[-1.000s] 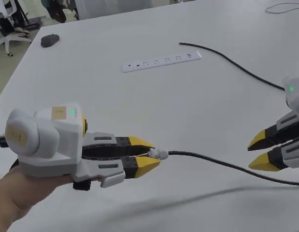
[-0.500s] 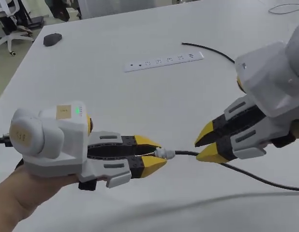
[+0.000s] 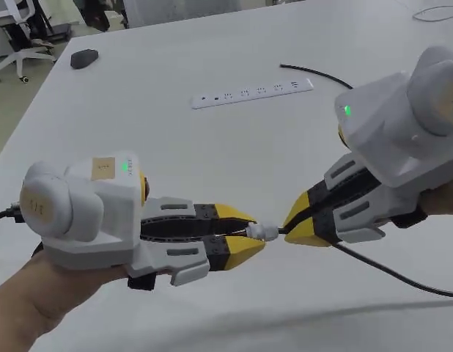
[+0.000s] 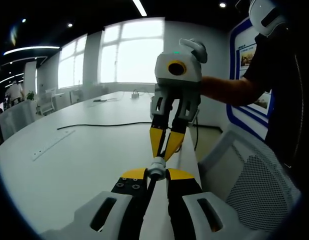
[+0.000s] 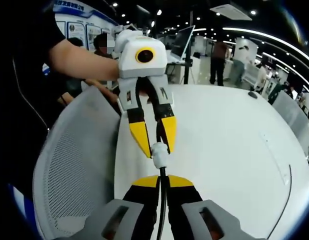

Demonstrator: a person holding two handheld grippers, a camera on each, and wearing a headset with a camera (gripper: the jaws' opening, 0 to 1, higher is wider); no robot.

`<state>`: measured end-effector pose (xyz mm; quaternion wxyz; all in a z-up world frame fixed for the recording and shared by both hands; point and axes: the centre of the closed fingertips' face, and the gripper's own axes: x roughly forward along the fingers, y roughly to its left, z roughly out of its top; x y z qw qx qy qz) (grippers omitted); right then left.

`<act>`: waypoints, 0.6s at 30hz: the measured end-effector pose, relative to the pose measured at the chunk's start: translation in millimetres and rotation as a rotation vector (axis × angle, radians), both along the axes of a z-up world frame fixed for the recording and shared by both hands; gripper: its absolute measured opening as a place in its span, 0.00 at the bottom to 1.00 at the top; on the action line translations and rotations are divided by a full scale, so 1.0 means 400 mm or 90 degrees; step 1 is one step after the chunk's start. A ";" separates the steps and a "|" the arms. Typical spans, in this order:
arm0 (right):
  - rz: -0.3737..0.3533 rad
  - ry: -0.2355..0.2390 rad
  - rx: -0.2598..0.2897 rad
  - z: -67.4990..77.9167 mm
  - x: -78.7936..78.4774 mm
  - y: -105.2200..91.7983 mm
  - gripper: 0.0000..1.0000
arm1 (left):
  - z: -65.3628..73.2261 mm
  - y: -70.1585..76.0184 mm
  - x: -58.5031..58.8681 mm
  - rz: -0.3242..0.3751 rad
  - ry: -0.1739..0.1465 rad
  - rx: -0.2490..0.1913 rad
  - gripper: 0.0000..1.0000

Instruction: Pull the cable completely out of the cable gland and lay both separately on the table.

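My left gripper (image 3: 250, 235) hovers over the white table (image 3: 212, 161), shut on the small white cable gland (image 3: 264, 232). A black cable (image 3: 388, 271) leaves the gland and runs off to the right. The right gripper (image 3: 289, 227) faces the left one tip to tip and is shut on the cable right beside the gland. In the left gripper view the gland (image 4: 156, 167) sits between my yellow tips, with the right gripper (image 4: 164, 146) coming down onto it. From the right gripper view the cable (image 5: 163, 192) runs between my jaws up to the gland (image 5: 159, 151).
A white power strip (image 3: 252, 93) lies further back on the table, its black lead (image 3: 314, 72) trailing right. A dark mouse (image 3: 83, 59) rests at the far left. An office chair (image 3: 21, 37) stands beyond the table. A grey mesh chair (image 5: 69, 170) is close under the grippers.
The right gripper came in from the right edge, open, to the cable next to the gland and shut on it. The left gripper kept its hold on the gland.
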<state>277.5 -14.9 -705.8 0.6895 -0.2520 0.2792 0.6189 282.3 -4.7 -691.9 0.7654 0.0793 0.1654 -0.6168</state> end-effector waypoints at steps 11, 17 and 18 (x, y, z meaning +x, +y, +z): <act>-0.012 -0.037 -0.009 -0.004 0.027 -0.030 0.00 | 0.007 0.014 0.015 0.016 -0.008 -0.005 0.15; -0.044 -0.038 -0.026 -0.020 0.045 -0.085 0.00 | 0.013 0.029 0.021 0.029 -0.010 -0.006 0.15; -0.049 -0.037 -0.030 -0.023 0.046 -0.097 0.00 | 0.012 0.032 0.021 0.030 -0.008 -0.005 0.15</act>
